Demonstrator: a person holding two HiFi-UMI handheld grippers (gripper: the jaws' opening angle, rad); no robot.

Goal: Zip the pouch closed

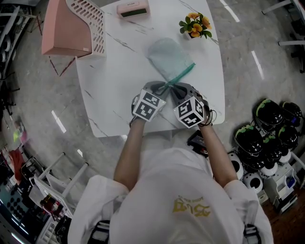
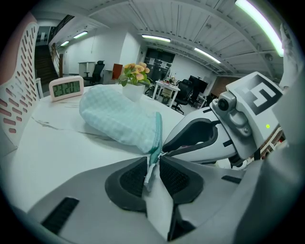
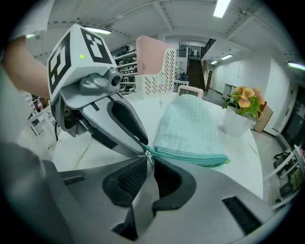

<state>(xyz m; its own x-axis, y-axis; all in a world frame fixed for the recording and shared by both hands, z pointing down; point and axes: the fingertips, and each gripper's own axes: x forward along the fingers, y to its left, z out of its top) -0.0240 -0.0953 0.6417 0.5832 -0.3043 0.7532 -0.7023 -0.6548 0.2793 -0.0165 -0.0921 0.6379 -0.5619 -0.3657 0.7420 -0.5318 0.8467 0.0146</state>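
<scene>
A pale green checked pouch lies on the white marble table, its teal zipper running along the right side toward me. Both grippers meet at the pouch's near corner. In the left gripper view the left gripper is shut on the fabric end of the pouch beside the zipper. In the right gripper view the right gripper is shut on the small metal zipper pull at the near end of the zipper. The two sets of jaws nearly touch each other.
A pink file holder stands at the table's back left, with a pink digital clock behind the pouch and a small flower pot at the back right. Several helmets lie on the floor to the right.
</scene>
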